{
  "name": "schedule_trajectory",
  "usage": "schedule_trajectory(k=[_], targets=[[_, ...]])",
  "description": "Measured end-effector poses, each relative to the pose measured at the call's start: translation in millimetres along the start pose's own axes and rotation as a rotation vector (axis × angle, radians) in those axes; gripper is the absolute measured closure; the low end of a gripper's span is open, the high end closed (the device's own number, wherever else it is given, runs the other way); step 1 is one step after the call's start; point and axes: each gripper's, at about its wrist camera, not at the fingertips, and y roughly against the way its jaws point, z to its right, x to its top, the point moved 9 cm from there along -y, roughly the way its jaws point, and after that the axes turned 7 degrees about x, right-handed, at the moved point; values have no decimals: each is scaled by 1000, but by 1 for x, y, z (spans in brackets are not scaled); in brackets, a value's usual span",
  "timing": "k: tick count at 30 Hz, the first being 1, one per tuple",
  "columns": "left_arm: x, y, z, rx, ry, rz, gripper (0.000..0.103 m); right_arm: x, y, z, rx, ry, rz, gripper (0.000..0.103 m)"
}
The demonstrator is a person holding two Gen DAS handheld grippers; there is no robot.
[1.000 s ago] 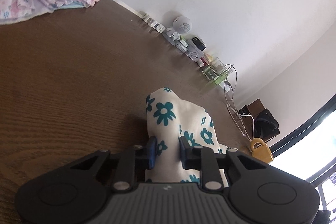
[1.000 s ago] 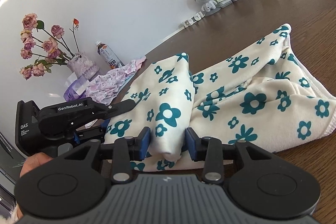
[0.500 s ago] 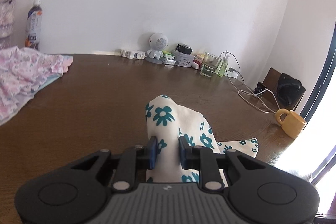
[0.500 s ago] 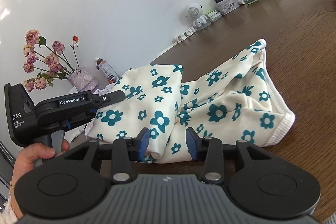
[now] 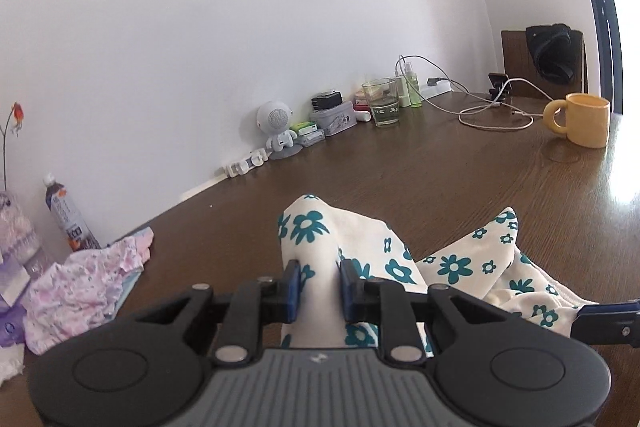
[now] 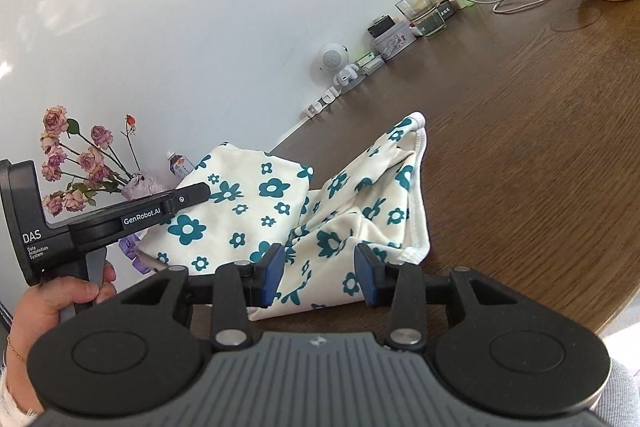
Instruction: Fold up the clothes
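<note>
1. Cream fleece garment with teal flower print (image 6: 276,203), lying crumpled on the dark brown wooden table (image 6: 520,131), one part raised off the surface, white-stitched hem (image 6: 416,187) toward the right.
2. Left tool (image 5: 319,281), pressed together on a raised fold of the cream garment (image 5: 320,239), blue pads (image 5: 292,281) touching cloth on both sides.
3. Right tool (image 6: 319,277), spread wide, blue pads (image 6: 272,267) apart over the garment's near edge, gripping nothing.
4. Left tool's black body (image 6: 120,223) seen from the right wrist view, held by a hand (image 6: 52,303) at the handle, tip reaching the lifted cloth.
5. Pink floral crumpled cloth (image 5: 84,287) on the table to the left, well apart from the garment.
6. Along the wall: plastic drink bottle (image 5: 66,219), small white round-headed robot figure (image 5: 278,131), clear glass (image 5: 382,103), white cables (image 5: 492,111).
7. Yellow ceramic mug (image 5: 584,121) upright at the far right of the table.
8. Dried pink roses in a vase (image 6: 76,163) behind the left tool.
</note>
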Motion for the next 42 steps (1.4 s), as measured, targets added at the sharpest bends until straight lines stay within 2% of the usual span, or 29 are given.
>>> schedule_trajectory(k=[6,10,14,21,29,32,34,38,40,42], targets=[[13,12,46,68,-233,59,84,9,16,18,-6,-20,45,64],[22,11,73,90,-346,85,84,16,28,33,-27,-24,74,64],[30,13,103,59,-394,112,84,23,38,44,-80,28,92,64],[33,13,166,-39,-464,143,84,25,55,63,-106,12,123,64],[15,-2,227,-141,-525,121,84,27,73,83,-147,-9,150,64],[8,-7,234,-164,-515,113,84,28,79,91,-169,-19,159,64],[10,-4,231,-194,-467,110,83,29,82,94,-178,-20,164,64],[28,19,197,-294,-276,109,82,30,83,94,-177,-17,166,64],[37,32,174,-333,-179,113,72,31,81,90,-164,-6,163,64],[41,38,146,-350,-95,94,69,32,72,81,-138,6,150,64]])
